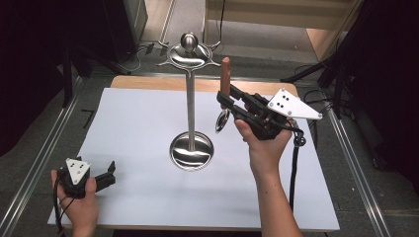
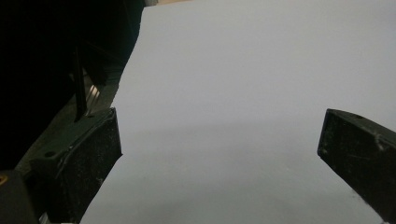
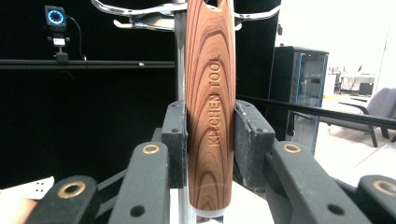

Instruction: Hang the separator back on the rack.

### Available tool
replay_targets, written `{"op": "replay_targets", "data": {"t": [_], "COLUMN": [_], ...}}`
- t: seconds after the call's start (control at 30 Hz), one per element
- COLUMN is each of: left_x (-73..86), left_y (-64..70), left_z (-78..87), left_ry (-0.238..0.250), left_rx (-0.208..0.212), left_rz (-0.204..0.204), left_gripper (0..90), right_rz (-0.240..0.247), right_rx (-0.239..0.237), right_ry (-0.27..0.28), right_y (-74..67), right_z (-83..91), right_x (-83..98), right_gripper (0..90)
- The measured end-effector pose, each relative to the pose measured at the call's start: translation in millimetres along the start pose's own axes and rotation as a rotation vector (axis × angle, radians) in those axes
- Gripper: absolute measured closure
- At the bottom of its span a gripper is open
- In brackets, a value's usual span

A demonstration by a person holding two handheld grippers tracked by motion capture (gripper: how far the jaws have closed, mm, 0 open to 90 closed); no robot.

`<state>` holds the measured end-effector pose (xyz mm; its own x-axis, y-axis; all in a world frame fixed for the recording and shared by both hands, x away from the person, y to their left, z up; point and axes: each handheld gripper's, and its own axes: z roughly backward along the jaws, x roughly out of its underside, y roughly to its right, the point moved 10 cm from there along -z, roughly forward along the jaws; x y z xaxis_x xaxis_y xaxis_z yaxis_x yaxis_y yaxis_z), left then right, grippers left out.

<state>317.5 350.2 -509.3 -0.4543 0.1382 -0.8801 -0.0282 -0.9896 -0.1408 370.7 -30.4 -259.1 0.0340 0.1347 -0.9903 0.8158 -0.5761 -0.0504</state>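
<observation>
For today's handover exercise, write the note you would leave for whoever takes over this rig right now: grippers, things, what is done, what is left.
Right gripper: shut on the wooden-handled kitchen tool, handle upright, raised beside the metal hanging stand.
Left gripper: open, holding nothing, low over the white table sheet at the near left.
Done: tool picked up and brought near the stand's top hooks.
Left: probably hang the tool on a hook, then release.

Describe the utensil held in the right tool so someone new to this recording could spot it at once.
Start at the tall steel rack standing mid-table on the white sheet. Just right of its pole, the right tool is shut on a utensil held upright. Its wood-grain handle stamped KITCHEN TOOL, above a shiny metal head, sets it apart from the all-steel rack.
</observation>
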Motion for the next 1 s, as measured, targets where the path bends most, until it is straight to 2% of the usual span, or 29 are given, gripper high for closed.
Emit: {"op": "replay_targets", "data": {"t": [1.0], "left_x": [0.0], "left_y": [0.1], "left_z": [-0.3], "left_ry": [0.000], "left_rx": [-0.003], "left_rz": [-0.002], "left_gripper": [0.3], "right_rz": [-0.019], "right_rx": [-0.022], "right_ry": [-0.003], "right_y": [-5.1], "right_z": [-11.6], "right_x": [6.5], "right_gripper": [70.0]}}
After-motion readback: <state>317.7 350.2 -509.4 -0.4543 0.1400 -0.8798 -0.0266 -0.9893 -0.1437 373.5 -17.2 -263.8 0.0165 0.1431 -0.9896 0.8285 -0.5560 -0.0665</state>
